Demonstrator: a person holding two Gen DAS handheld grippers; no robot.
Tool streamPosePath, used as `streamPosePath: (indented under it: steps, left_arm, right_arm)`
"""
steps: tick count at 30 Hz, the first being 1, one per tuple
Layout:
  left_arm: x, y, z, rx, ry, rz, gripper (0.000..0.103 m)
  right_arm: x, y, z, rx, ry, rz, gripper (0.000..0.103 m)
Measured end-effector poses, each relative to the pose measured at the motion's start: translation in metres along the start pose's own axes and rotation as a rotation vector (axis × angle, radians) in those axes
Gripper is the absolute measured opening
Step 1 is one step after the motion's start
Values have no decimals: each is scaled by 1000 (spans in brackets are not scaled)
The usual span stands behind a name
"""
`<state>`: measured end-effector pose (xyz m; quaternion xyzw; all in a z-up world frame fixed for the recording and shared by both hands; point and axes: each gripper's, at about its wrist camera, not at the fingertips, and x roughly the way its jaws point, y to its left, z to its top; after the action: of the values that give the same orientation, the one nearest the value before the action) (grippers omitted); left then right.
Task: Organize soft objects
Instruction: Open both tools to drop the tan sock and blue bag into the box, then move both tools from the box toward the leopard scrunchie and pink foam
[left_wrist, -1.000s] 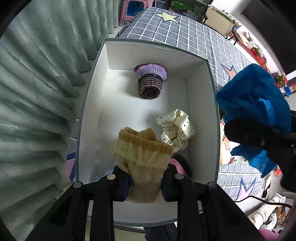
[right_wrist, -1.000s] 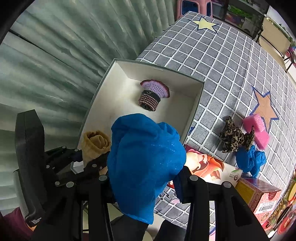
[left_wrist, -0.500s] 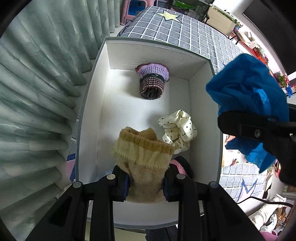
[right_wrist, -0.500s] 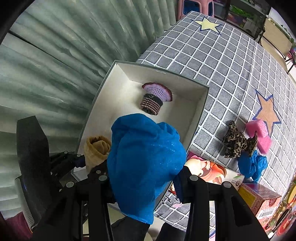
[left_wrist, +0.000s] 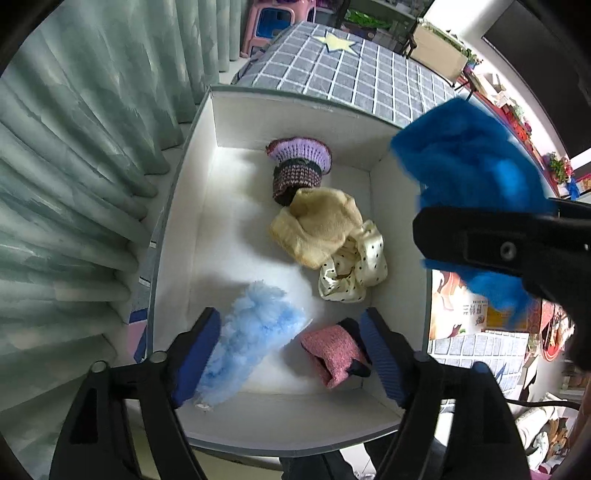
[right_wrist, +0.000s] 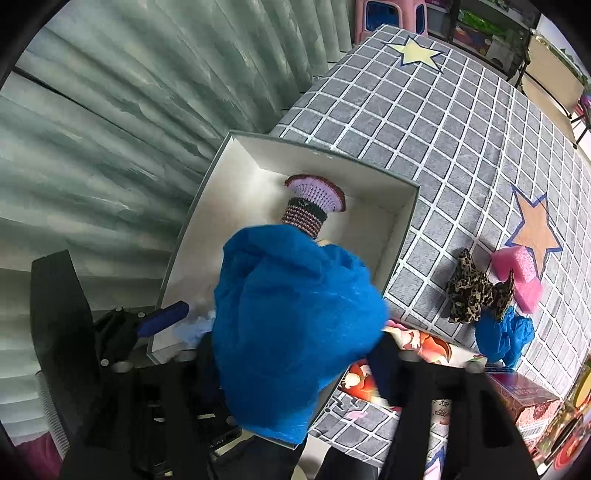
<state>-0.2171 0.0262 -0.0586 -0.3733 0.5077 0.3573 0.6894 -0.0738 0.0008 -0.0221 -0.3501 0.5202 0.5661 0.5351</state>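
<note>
Released since the earlier frames, the tan fuzzy sock (left_wrist: 317, 229) now lies in the middle of the white box (left_wrist: 192, 206), its open cuff toward the far wall, partly over the cream polka-dot scrunchie (left_wrist: 354, 273) and touching the knitted purple piece (left_wrist: 297, 166). Both sets of jaws have just been opening.

The left hand-held gripper (left_wrist: 291, 354) points steeply down over the near end of the box, its blue pads spread wide with nothing pressed between them. Below it lie a pale blue fluffy piece (left_wrist: 251, 336), long axis running from near left to far right, and a pink knitted piece (left_wrist: 332, 350) by the right pad.

The right hand-held gripper (right_wrist: 295, 354) also points steeply down, above the box's right wall. The blue fluffy cloth (right_wrist: 295, 306) bulges up between its fingers; the right pad looks apart from it, the left pad is hidden, and the cloth is motion-blurred, so I cannot tell whether it is gripped.

Counted in the box: five soft things. On the checked cover (right_wrist: 443, 129) beside the box: one leopard-print scrunchie (right_wrist: 472, 291), one pink sponge (right_wrist: 521, 273), one more blue cloth (right_wrist: 504, 336).
</note>
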Motion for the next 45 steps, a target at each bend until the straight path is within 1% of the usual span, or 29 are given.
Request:
streamPosePath:
  steps: [1,2,3,5,6,10,18,24,26,31,35,39,45]
  left_arm:
    - [-1,0,0,-4,-8,5,91]
    - [-2,1,0,-11,-14,9,98]
    - [-2,2,1,-25,-14,8,102]
    - [-1,4,1,-43,-20,-1,103]
    - [0,5,2,-50,-21,-6,103]
    - [2,6,3,-59,-16,-8,103]
    - [-6,6,2,-74,-19,-4,103]
    - [-13,5,5,-70,-28,14,103]
    - [-16,5,6,-70,-33,34,103]
    - [-18,4,10,-55,-23,40,103]
    - [-24,-7,16,-14,-29,39,102]
    - [-28,-30,27,49,-28,21,102]
    - [-28,-86,46,202,-33,0,103]
  right_arm:
    - [-1,0,0,2,-4,0,76]
    - [-2,-1,0,8,-7,-3,79]
    - [-3,-2,0,13,-6,-3,83]
    - [-4,-5,0,28,-4,-5,100]
    - [-4,-7,0,37,-6,0,102]
    - [-7,-10,-1,64,-4,1,102]
    - [-13,-8,-2,61,-21,-5,102]
    - [-16,-4,-3,59,-26,-3,102]
    - [-19,-3,-3,59,-32,-1,102]
    - [-28,-4,-3,66,-55,11,102]
    - [-36,-11,-4,89,-63,19,102]
    - [-49,-29,-11,129,-72,22,102]
    - [-73,-82,-27,244,-80,17,102]
